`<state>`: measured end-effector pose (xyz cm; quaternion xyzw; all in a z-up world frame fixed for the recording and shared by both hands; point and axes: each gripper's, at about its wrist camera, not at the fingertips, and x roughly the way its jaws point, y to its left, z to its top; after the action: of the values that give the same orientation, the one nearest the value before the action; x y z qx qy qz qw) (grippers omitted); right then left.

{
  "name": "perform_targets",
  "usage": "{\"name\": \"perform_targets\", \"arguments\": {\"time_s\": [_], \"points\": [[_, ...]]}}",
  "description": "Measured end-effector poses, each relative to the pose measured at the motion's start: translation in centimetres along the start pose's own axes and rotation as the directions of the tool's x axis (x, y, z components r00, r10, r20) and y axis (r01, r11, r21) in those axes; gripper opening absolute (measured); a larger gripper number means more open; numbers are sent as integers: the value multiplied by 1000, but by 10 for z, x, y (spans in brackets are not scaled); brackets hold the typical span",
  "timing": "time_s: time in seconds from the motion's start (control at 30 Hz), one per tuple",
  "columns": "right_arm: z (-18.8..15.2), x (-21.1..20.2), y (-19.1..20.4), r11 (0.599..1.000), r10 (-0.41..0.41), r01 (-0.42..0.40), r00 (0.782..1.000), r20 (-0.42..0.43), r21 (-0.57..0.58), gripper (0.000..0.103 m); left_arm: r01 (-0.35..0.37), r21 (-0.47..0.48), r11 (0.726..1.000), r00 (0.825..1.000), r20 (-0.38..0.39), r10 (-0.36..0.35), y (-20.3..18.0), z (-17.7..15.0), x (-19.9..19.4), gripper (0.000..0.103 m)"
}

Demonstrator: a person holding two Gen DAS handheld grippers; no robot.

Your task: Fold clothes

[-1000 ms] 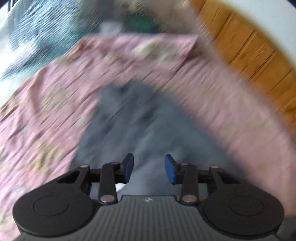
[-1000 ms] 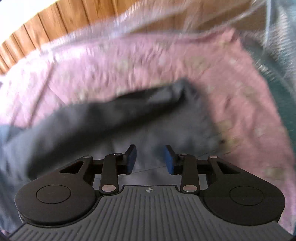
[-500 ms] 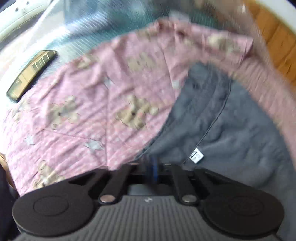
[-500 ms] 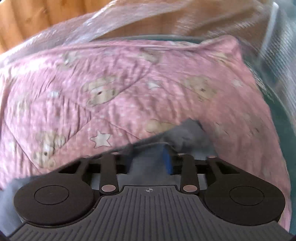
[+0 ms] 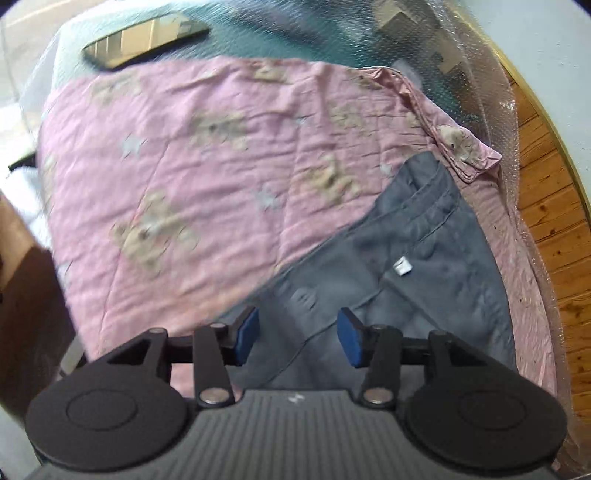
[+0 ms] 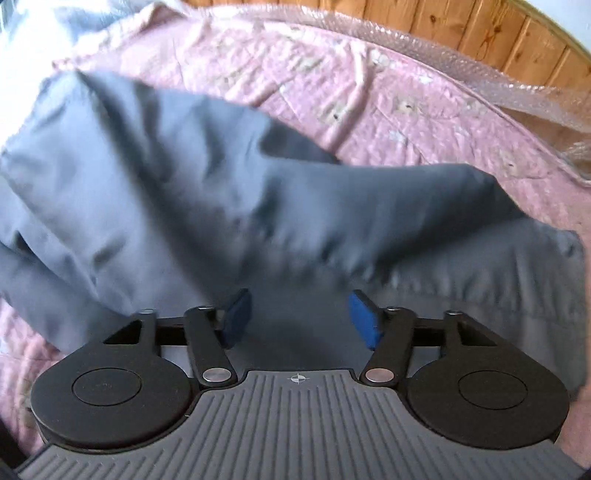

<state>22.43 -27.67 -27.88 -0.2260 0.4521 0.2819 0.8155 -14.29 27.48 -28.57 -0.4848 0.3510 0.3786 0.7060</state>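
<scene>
Left wrist view first: your left claw (image 5: 298,338) is pointing down at the grey garment (image 5: 417,258), and its jaws are opening, blue pads (image 5: 246,334) spread apart with cloth lying below the gap but nothing pinched. So that one's released. The garment sits on the right side of a pink quilt (image 5: 192,177) with little bears and stars on it, and you can see a white tag (image 5: 403,266) sewn along a seam, plus a gathered waistband-looking edge up near the quilt's folded corner. A dark flat phone-like thing (image 5: 144,38) lies on the teal surface (image 5: 295,33) past the quilt's far edge, well apart from the garment. Bubble wrap (image 5: 495,96) runs along the right, with wooden floor (image 5: 554,221) beyond it.

Right wrist view: your right claw (image 6: 301,321) is also opening, pads wide, not gripping anything. The grey fabric (image 6: 207,199) is bunched up in big rumpled folds right in front of it, spread across the same pink quilt (image 6: 388,96). It's a bit blurry, so I can't tell which part of the garment you're over.
</scene>
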Motion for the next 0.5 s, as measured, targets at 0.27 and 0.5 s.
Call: {"name": "perform_targets", "arguments": {"time_s": [0.27, 0.5], "points": [[84, -61, 204, 860, 389, -284, 902, 185, -424, 71, 85, -78, 993, 996, -12, -86, 41, -5, -12, 52], [137, 6, 423, 580, 565, -411, 825, -16, -703, 78, 132, -86, 988, 991, -9, -133, 62, -22, -20, 57]]}}
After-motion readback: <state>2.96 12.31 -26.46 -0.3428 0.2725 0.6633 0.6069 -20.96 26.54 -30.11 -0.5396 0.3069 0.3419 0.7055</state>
